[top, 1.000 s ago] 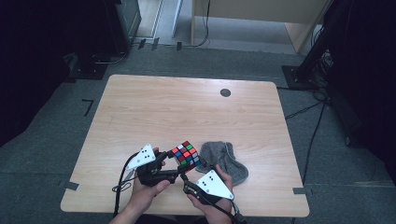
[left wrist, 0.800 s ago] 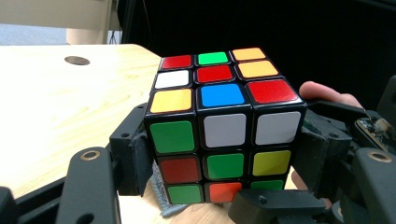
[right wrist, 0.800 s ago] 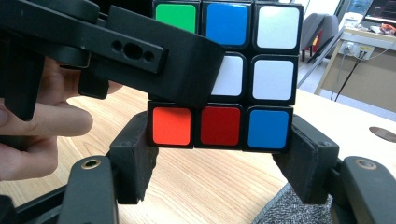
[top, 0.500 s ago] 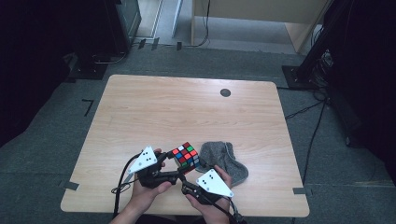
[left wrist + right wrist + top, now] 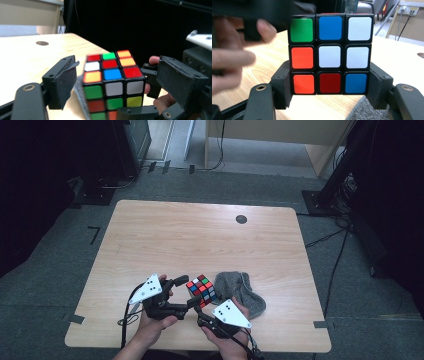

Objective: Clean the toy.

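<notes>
I have a scrambled puzzle cube (image 5: pixel 201 290) low in the middle of the high view, raised just over the near part of the wooden table (image 5: pixel 200 235), its black frame showing red, blue, green, white and orange stickers. In the right gripper view the face toward me reads green, blue, white along the top, orange, white, white across the middle, and orange, red, blue at the bottom. My right gripper (image 5: pixel 329 87) is clamped on the cube's bottom layer, a pad pressed against each side. My left gripper (image 5: pixel 117 82) stands at the cube's left in the high view; its jaws have just been opening, and in its own view the cube sits between the pads, which seem clear of it, though blur makes that hard to judge. A grey cloth (image 5: pixel 244 290) lies just right of the cube.
</notes>
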Demonstrator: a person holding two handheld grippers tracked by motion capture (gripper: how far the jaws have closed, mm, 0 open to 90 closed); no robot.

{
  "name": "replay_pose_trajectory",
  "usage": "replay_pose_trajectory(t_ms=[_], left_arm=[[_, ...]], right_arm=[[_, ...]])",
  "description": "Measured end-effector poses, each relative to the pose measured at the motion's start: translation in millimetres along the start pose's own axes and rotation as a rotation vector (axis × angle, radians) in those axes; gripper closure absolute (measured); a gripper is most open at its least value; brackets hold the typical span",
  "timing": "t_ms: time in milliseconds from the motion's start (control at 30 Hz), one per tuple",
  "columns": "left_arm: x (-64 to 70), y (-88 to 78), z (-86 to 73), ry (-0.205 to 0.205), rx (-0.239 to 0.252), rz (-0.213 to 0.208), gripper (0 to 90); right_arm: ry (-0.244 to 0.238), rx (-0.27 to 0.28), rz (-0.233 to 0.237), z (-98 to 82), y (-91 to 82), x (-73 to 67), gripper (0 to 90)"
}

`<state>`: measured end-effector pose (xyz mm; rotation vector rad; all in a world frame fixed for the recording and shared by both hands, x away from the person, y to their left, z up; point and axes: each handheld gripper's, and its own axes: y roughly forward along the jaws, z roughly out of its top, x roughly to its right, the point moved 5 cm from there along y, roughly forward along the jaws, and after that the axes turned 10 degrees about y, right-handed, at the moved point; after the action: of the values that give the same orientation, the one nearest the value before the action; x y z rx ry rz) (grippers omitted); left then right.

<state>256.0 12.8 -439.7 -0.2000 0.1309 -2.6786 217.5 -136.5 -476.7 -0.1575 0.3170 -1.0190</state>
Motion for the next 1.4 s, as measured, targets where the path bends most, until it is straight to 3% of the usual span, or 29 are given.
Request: replay_pose_trajectory(t_ms=[67,133,233,300,500,633,900,1033,1200,1400], left_arm=[[-6.9,-5.9,1.2,-0.002,0.01,0.006,13.5],[-14.7,-11.7,0.2,0.022,0.006,0.02,12.9],[-21.4,-15.0,-7.2,0.091,-0.039,0.045,10.6],[-23.1,-14.2,-14.1,0.164,-0.082,0.059,10.0],[-13.2,-4.6,-27.7,0.31,-0.16,0.044,10.1],[-5.2,2.1,-34.4,0.395,-0.195,0.054,10.1],[4.0,7.5,-37.4,0.525,-0.211,0.101,10.6],[10.6,11.7,-39.5,0.604,-0.224,0.122,12.4],[15.0,12.5,-39.1,0.641,-0.215,0.117,13.5],[23.0,17.4,-44.4,0.698,-0.246,0.099,16.3]], right_arm=[[0.011,-0.002,0.004,2.3,-2.3,6.6,34.6],[0.025,-0.005,0.003,5.8,-5.7,14.0,34.6],[0.022,-0.016,0.002,11.4,-11.1,24.6,34.6],[0.034,-0.03,0.017,15.1,-14.6,30.3,34.6],[0.077,-0.077,0.057,24.9,-21.3,39.8,34.5],[0.1,-0.109,0.089,27.6,-22.1,36.6,34.5],[0.252,-0.208,0.24,33.8,-24.1,22.0,34.5],[0.27,-0.265,0.251,31.3,-21.9,18.8,34.4],[0.271,-0.33,0.26,26.6,-17.7,14.3,34.4],[0.276,-0.404,0.249,23.3,-13.1,7.7,34.4]])
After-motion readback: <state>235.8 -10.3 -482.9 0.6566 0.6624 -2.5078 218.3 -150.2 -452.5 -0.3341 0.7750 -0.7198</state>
